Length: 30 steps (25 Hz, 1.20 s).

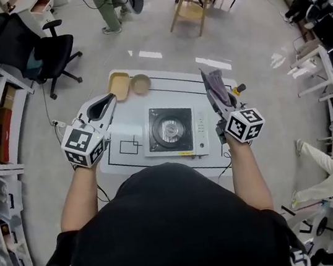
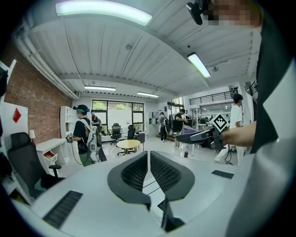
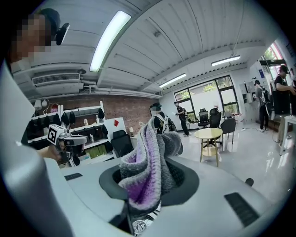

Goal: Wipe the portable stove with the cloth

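Right gripper (image 3: 155, 159): jaws clamped on the cloth (image 3: 147, 173), raised over the table's (image 1: 174, 83) right edge. Left gripper (image 2: 148, 156): jaws closed, empty, over the left edge. Stove (image 1: 172, 129) at table centre.

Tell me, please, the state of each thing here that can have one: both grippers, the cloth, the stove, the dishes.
silver square portable stove: burner bare, nothing on it.
left gripper: fingers shut, empty, raised above the white table.
right gripper: fingers shut on the grey-and-purple fuzzy cloth, raised.
grey-and-purple fuzzy cloth: bunched, not touching the stove.
round beige bowl: upright, empty.
yellow rectangular tray: empty.
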Tool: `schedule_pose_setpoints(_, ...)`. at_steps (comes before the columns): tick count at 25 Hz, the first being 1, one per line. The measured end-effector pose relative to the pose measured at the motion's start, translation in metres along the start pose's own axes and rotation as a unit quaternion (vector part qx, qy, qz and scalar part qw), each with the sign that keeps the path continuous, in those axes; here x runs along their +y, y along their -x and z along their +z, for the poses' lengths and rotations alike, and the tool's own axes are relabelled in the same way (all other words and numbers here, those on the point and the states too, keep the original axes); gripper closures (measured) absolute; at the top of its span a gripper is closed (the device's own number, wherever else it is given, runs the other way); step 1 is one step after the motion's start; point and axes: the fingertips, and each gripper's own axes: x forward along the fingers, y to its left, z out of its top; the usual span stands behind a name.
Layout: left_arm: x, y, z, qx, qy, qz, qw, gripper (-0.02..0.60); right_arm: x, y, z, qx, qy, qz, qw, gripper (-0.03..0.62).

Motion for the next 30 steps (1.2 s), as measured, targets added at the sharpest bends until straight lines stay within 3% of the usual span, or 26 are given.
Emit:
schedule_pose_setpoints(7,0.006,0.001,-0.007,0.011,0.013,0.026,0.9995,0.541,-0.002,-0.023,0.004,0.012,0.012,0.028,0.999,0.461)
schedule_pose_setpoints(15,0.015,0.012,-0.024,0.018,0.026,0.046,0.9985,0.541,0.010,-0.056,-0.020,0.049,0.025,0.055,0.997,0.461)
schedule_pose_setpoints(21,0.024,0.026,-0.040,0.023,0.045,0.058,0.9971,0.541,0.032,-0.083,-0.059,0.101,0.043,0.086,0.990,0.461)
schedule_pose_setpoints(30,0.029,0.043,-0.057,0.031,0.062,0.066,0.9954,0.541,0.063,-0.116,-0.134,0.197,0.074,0.128,0.969,0.461)
